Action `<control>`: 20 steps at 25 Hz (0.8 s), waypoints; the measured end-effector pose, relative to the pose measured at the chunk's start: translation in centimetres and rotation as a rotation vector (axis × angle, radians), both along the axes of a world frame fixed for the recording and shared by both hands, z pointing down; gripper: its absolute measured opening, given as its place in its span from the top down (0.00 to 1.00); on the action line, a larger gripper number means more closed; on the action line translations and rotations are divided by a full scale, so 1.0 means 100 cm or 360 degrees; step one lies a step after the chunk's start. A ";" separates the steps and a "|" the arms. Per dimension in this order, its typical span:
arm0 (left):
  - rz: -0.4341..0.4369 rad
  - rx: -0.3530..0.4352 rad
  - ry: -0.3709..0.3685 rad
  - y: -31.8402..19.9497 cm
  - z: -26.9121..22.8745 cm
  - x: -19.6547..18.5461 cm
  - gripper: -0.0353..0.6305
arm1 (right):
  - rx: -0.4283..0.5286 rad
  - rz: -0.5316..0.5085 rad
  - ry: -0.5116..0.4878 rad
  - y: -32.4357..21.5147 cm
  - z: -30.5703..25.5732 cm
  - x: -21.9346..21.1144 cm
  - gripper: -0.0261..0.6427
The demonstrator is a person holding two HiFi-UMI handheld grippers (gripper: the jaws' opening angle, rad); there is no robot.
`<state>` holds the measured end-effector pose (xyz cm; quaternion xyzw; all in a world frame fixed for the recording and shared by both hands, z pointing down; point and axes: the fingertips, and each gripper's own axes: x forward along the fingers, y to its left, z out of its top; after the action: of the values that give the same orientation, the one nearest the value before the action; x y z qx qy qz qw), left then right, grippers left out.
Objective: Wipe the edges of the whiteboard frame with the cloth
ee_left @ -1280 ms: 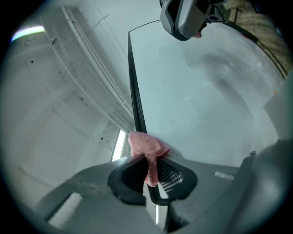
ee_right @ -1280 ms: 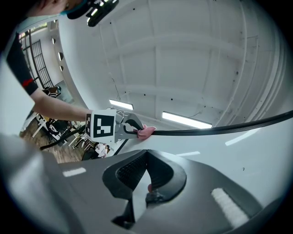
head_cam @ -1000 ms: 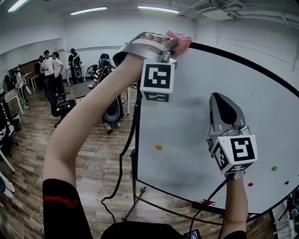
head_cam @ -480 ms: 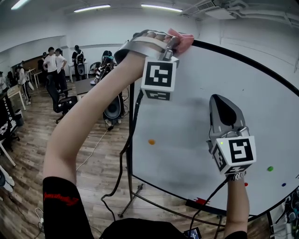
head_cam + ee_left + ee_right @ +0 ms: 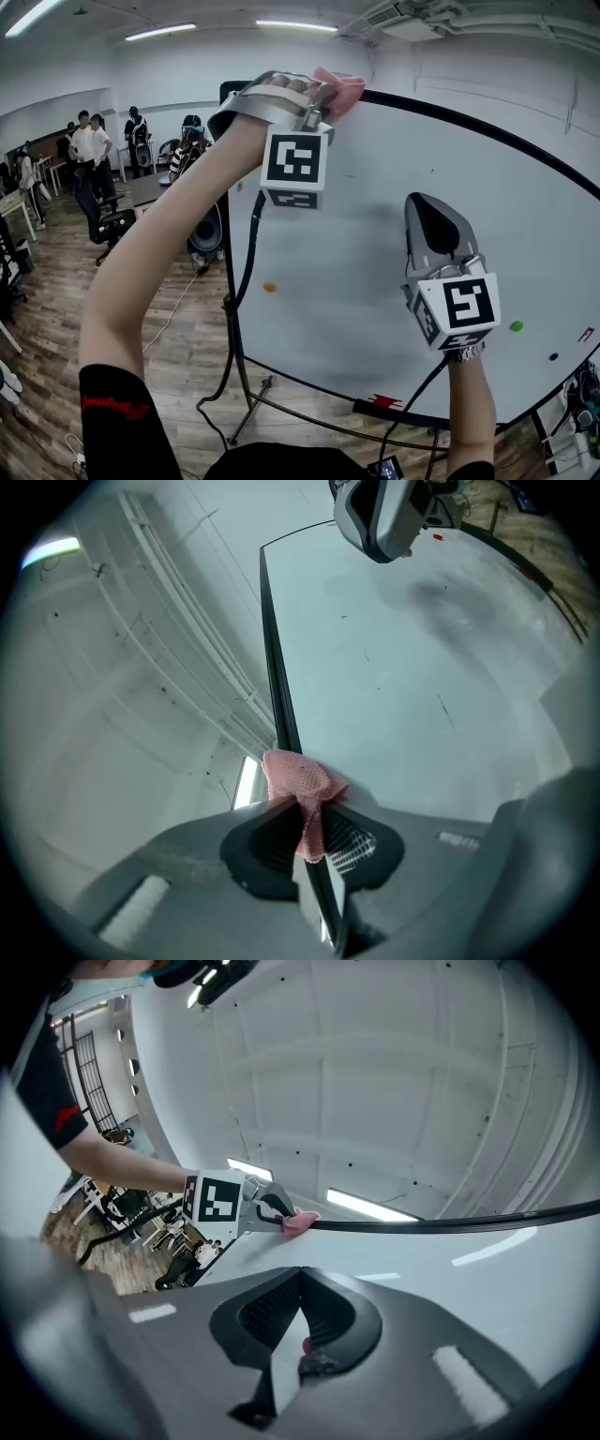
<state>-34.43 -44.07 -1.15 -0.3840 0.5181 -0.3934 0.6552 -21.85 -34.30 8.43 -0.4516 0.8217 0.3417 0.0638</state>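
Note:
A pink mesh cloth (image 5: 341, 86) is pinched in my left gripper (image 5: 328, 94), which is raised to the top edge of the whiteboard frame (image 5: 441, 112) near its upper left corner. In the left gripper view the cloth (image 5: 298, 785) sits on the black frame strip (image 5: 274, 667), which runs between the jaws of the left gripper (image 5: 309, 841). My right gripper (image 5: 433, 220) is shut with nothing in it, its tips close to the white board face (image 5: 356, 272). From the right gripper (image 5: 295, 1335) I see the cloth (image 5: 298, 1222) on the frame (image 5: 450, 1223).
Orange (image 5: 269, 287), green (image 5: 516, 326) and blue (image 5: 553, 356) magnets dot the board. The board's metal stand (image 5: 239, 375) and a hanging cable are at its left side. Several people (image 5: 89, 141), desks and a speaker (image 5: 204, 230) are at the back left on a wooden floor.
The board has slid left in the head view. The left gripper with the cloth now sits slightly farther from the top left corner along the top edge. The right gripper has barely moved.

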 end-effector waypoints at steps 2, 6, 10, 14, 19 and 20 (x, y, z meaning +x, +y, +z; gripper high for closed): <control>0.0004 0.0000 0.0002 0.002 -0.002 0.007 0.88 | 0.0000 0.0008 0.0000 0.003 -0.001 0.009 0.96; 0.0015 -0.0002 0.0005 0.009 -0.003 0.027 0.88 | -0.0002 0.0015 -0.0015 0.014 -0.004 0.028 0.96; 0.0017 0.0005 0.0004 0.012 -0.001 0.050 0.88 | -0.0005 0.0027 0.0001 0.020 0.002 0.050 0.96; 0.0023 0.0006 -0.0003 0.014 -0.001 0.059 0.88 | -0.0010 0.0055 0.0003 0.025 0.005 0.060 0.96; 0.0027 -0.0001 -0.0016 0.017 -0.003 0.078 0.88 | -0.0012 0.0079 -0.0003 0.032 0.003 0.078 0.96; 0.0028 -0.0002 -0.0019 0.017 -0.004 0.081 0.88 | -0.0009 0.0085 -0.0003 0.033 0.001 0.081 0.96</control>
<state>-26.37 -42.38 -1.60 -0.3866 0.5105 -0.3903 0.6615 -13.78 -30.97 8.53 -0.4739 0.8103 0.3405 0.0540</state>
